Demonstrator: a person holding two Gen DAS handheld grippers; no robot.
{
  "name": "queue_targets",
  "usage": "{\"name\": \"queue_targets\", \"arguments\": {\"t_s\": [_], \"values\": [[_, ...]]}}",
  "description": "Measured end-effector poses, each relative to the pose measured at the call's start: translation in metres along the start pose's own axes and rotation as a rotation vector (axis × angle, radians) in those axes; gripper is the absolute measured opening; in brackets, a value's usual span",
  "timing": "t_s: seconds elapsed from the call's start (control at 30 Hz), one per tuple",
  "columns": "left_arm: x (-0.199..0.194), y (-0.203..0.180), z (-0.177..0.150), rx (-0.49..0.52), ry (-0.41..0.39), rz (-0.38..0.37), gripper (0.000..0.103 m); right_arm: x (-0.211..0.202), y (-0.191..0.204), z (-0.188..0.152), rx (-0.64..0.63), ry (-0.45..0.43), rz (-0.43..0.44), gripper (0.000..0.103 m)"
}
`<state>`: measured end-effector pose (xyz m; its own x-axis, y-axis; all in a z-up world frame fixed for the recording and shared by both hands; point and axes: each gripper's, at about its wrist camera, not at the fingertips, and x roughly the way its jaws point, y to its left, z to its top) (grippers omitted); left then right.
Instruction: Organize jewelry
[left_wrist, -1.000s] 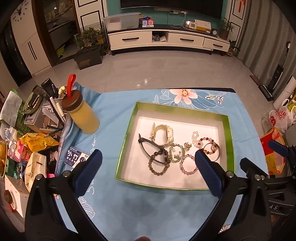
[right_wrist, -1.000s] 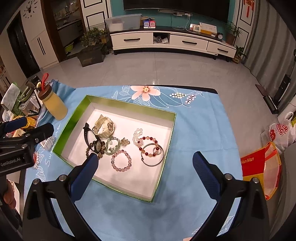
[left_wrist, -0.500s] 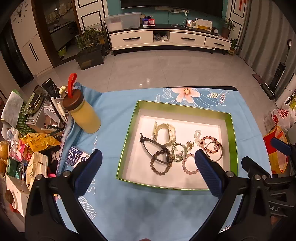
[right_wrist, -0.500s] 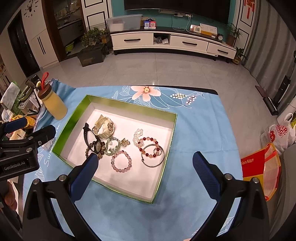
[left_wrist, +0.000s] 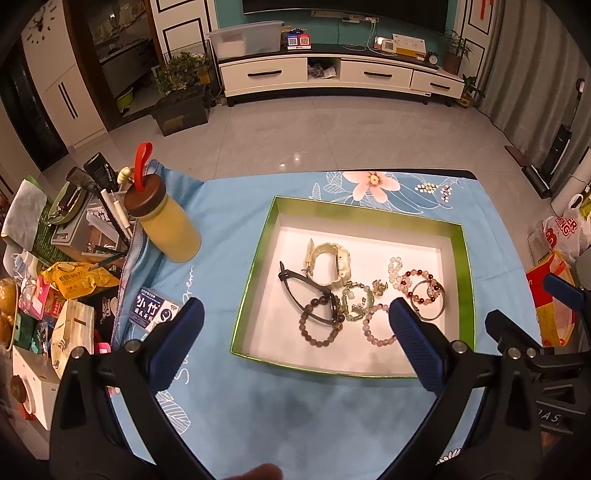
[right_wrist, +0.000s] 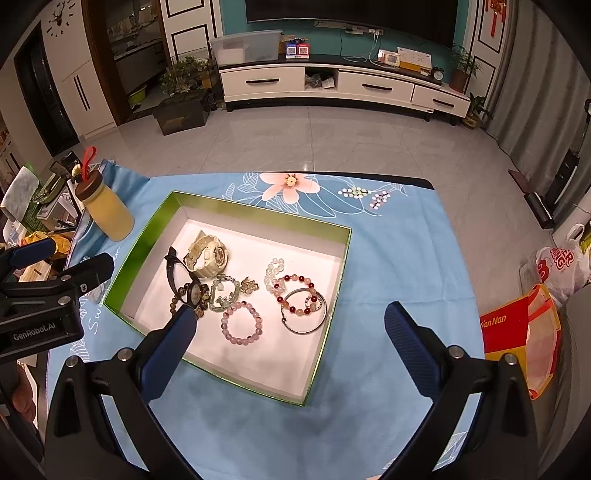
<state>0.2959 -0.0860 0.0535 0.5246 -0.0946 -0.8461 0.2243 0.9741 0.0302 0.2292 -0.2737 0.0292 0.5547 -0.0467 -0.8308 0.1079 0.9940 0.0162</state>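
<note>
The jewelry (right_wrist: 236, 291) lies tangled in the green-rimmed box (right_wrist: 332, 295) on the blue cloth (right_wrist: 399, 258). The left gripper (left_wrist: 295, 332) and right gripper (right_wrist: 291, 328) hover with jaws spread, holding nothing, so sorting looks barely begun: 2 watches and several bracelets remain.

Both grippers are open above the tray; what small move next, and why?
Probably lower the right gripper onto the pink bead bracelet: it lies apart from the tangled watches and nearest the tray's front edge, so it is the easiest piece to lift cleanly.
</note>
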Motion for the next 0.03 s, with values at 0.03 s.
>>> {"name": "queue_targets", "arguments": {"t_s": [0.03], "values": [[0.0,0.0005,-0.0005,0.0,0.001,0.002,0.101,-0.0001,-0.0005,0.0001,0.002,0.0,0.0,0.102]]}}
